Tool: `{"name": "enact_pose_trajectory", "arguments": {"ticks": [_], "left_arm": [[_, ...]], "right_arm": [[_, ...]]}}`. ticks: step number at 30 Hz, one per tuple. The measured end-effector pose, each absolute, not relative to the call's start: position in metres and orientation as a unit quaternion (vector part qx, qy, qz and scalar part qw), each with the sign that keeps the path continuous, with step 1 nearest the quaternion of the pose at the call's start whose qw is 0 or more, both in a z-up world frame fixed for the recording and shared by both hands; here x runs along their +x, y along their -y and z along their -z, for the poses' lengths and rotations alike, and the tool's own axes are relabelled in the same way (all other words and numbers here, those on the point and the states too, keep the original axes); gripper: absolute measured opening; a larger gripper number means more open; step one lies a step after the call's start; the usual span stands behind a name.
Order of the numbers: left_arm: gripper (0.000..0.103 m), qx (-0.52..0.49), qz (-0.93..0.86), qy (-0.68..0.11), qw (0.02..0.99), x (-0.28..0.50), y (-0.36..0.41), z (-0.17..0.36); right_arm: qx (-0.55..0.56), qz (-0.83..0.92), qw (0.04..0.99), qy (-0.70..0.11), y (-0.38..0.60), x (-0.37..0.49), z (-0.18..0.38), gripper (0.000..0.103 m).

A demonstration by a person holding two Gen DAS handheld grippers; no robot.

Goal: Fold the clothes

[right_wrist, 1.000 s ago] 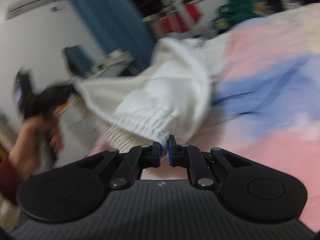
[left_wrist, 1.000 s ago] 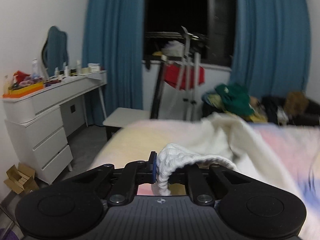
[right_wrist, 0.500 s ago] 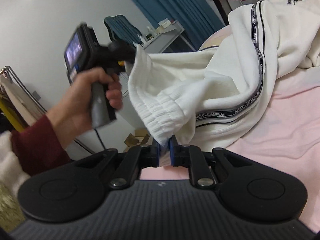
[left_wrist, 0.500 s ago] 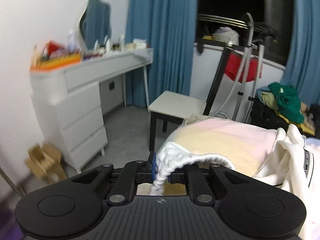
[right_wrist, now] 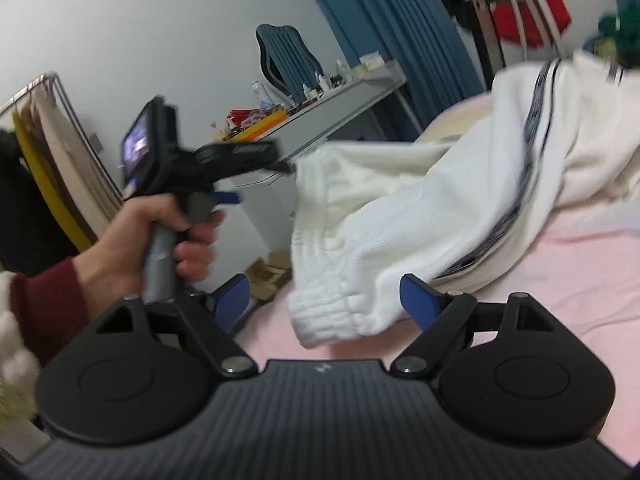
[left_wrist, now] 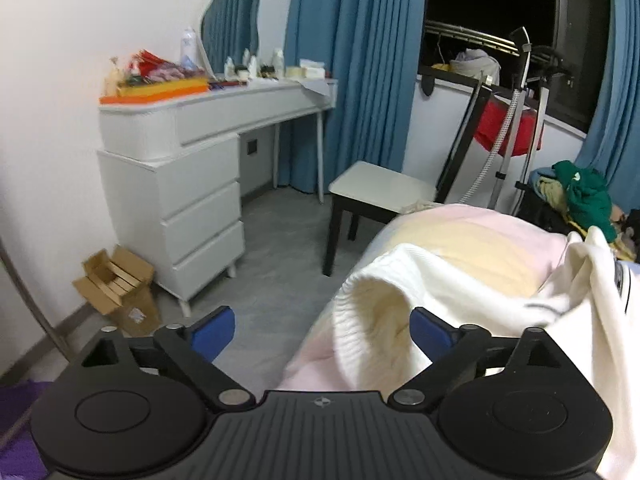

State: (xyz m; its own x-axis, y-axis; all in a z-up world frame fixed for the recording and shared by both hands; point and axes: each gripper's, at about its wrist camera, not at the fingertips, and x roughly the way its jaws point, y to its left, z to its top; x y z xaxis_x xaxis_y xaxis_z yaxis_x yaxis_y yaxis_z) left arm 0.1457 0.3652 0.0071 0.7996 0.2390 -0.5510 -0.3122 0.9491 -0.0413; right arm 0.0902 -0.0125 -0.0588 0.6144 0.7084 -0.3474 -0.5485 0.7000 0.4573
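Ribbed white knit trousers lie on soft pastel bedding.

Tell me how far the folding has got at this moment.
Done: the white trousers lie on the pink bed, waistband near its edge. In hand: nothing is gripped. The left gripper and right gripper have jaws opening, cloth between them but no pad pressing it. Left: no fold shows yet; the trousers are still bunched, their striped leg heaped farther up the bed.
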Motion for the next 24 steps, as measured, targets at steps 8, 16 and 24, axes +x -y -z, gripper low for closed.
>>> {"name": "enact_pose_trajectory", "arguments": {"ticks": [8,16,24], "left_arm": [[0.096,-0.060,-0.088,-0.226,0.968,0.052,-0.280,-0.044],[0.098,-0.037,0.026,-0.182,0.982,0.002,-0.140,-0.068],[0.098,-0.026,0.076,-0.191,0.978,-0.003,-0.049,-0.041]], "right_arm": [[0.141,-0.308,0.916,-0.216,0.099,0.072,0.031,0.084],[0.096,-0.206,0.957,-0.179,0.190,0.066,0.008,0.084],[0.088,-0.129,0.976,-0.154,0.252,0.074,0.010,0.084]]}}
